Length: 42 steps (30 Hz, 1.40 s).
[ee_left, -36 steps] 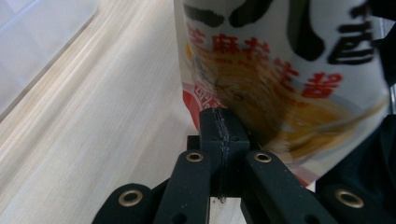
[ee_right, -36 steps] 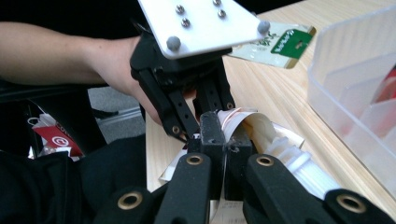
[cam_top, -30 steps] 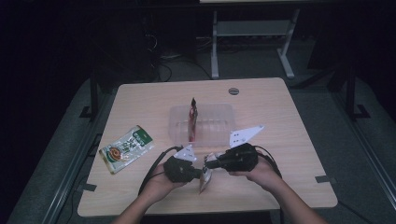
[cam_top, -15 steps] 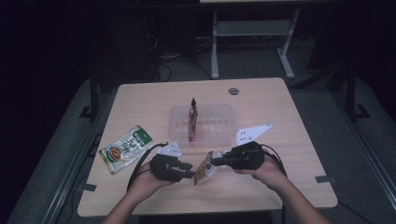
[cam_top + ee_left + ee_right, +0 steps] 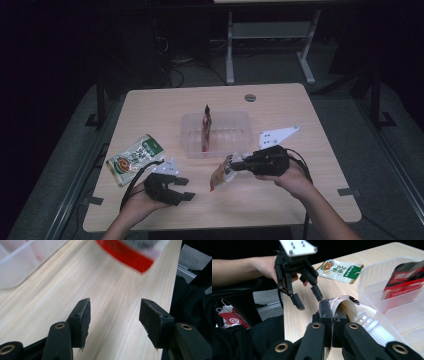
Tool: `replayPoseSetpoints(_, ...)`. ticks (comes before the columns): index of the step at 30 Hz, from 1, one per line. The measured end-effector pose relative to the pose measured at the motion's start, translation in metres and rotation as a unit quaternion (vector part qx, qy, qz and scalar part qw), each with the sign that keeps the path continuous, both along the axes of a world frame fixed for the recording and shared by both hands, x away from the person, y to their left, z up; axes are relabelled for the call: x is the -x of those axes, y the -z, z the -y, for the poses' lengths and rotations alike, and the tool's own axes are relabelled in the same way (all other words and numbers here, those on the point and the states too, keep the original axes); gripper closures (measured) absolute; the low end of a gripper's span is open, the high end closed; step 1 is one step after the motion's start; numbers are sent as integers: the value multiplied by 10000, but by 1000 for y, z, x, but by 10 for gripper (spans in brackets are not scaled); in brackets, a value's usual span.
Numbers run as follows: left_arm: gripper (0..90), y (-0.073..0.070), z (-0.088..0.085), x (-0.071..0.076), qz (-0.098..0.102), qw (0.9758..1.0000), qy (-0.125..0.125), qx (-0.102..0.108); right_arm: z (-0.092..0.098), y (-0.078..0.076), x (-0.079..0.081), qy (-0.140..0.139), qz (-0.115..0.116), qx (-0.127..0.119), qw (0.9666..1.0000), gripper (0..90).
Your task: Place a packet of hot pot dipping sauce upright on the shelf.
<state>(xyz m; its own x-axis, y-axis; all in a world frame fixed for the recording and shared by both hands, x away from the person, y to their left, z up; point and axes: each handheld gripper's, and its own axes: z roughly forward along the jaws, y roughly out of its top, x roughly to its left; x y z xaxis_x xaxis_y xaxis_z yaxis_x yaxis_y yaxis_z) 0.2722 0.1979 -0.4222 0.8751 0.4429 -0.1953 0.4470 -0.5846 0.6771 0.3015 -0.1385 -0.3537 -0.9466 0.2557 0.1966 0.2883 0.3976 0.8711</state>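
Since the earlier frames, our left gripper (image 5: 181, 189) has let go of the white spouted pouch with red and orange print (image 5: 223, 174) and drawn away to the left along the pale wooden table (image 5: 160, 105); its jaws have just been opening and now stand apart with nothing between them, as the left gripper view confirms, where bare tabletop lies between the two black pads (image 5: 82, 320) and the pouch's red edge (image 5: 125, 253) hangs blurred beyond them. Our right gripper (image 5: 236, 165) has lifted slightly and is clamped on the pouch, jaws pressed together on its upper part beside the ribbed white spout (image 5: 368, 323), as the right gripper view shows. In the high view the pouch hangs from those jaws just above the table, its long axis slanting down and to the left, its lower end pointing toward the left gripper. The clear plastic divided tray (image 5: 240, 120) lies just beyond the pouch, toward the far side of the table, with a dark red packet (image 5: 206, 122) standing upright in one of its slots. We judge that the coming move is to carry the pouch forward into a free slot to the right of that packet; the right hand (image 5: 295, 180) is nearer and already holds it, so the pouch must be swung upright to match the slots. A green and white flat snack packet (image 5: 134, 157) lies on the table left of the tray, just beyond the left gripper.
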Motion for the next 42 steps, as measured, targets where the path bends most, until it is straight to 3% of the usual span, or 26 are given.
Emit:
replayPoseSetpoints(12, 407, 3, -9, -4, 14, 9999, -127, -101, 16, -31, -19, 234, 245, -163, 9993, 894)
replayPoseSetpoints(24, 406, 3, -8, -4, 65, 9999, -125, -82, 28, -59, -48, 573, 459, -124, 9972, 894)
replayPoseSetpoints(34, 406, 3, -7, -4, 45, 9999, -112, -101, 35, -67, -73, 825, 474, -15, 9955, 894)
replayPoseSetpoints(42, 405, 3, -7, -4, 29, 9999, -130, -76, 45, -57, -94, 1030, 328, 92, 9941, 893)
